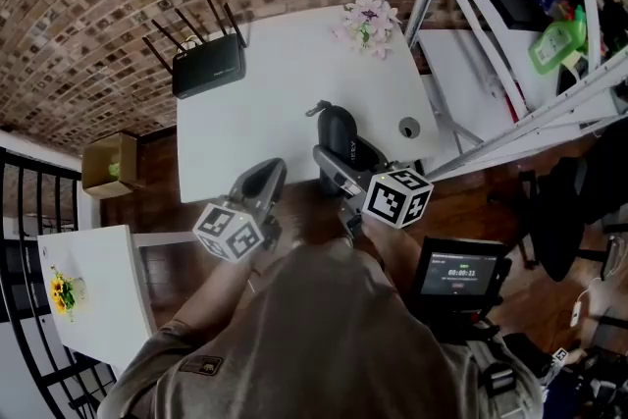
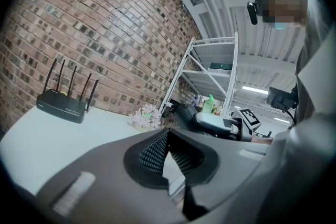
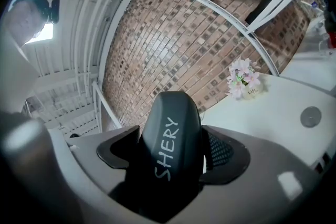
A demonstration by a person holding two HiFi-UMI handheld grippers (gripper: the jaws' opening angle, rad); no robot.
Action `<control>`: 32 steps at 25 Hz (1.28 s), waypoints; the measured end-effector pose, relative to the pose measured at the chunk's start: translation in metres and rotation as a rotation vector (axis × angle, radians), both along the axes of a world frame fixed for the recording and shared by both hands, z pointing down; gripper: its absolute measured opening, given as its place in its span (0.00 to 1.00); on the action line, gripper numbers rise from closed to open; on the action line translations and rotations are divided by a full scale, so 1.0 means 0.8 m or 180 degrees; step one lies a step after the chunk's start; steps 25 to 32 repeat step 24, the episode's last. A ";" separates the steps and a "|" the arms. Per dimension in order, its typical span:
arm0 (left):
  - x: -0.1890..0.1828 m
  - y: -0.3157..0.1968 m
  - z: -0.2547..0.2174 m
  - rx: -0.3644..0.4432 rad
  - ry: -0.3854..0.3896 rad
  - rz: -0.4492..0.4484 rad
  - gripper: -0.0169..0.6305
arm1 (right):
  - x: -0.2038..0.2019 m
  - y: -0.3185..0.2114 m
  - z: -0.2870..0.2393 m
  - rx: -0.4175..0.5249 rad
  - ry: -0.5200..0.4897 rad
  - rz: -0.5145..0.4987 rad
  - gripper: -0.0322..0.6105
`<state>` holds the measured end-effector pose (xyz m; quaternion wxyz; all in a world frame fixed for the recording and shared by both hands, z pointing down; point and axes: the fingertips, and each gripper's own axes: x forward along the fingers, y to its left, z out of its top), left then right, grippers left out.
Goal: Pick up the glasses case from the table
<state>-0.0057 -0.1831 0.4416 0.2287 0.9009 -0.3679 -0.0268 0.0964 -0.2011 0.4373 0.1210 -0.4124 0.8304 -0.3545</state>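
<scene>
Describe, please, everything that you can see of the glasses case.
The glasses case is a dark, smooth, rounded shell that looks hard, with SHERY in pale letters along its top. It lies lengthwise between the jaws of the right gripper, whose pads press its two sides, and its rounded end points away from the person. The head view shows a small dark loop at that far end, over the white table. Whether it touches the table cannot be told.

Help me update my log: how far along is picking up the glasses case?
Done: the right gripper has its jaws closed on the glasses case. In hand: the case looks clear of the white table, though the gap is hard to judge. Remaining: perhaps only lifting higher. The left gripper is empty.
</scene>
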 end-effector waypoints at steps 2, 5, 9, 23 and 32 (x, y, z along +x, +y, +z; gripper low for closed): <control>-0.004 0.001 0.001 -0.0007 0.0008 -0.0006 0.03 | -0.006 0.002 -0.001 0.0007 0.0002 -0.0029 0.64; -0.009 0.002 0.002 -0.0012 0.0014 -0.0008 0.03 | -0.012 0.004 -0.001 0.0007 -0.0005 -0.0034 0.64; -0.016 0.002 0.002 -0.0009 0.0017 -0.0018 0.03 | -0.016 0.004 -0.002 0.0006 -0.0001 -0.0029 0.64; -0.021 -0.003 -0.002 0.0021 0.0056 0.0032 0.03 | -0.019 0.001 -0.005 0.0020 0.0050 0.0033 0.64; -0.022 -0.003 -0.002 0.0023 0.0059 0.0031 0.03 | -0.020 0.000 -0.004 0.0020 0.0054 0.0033 0.64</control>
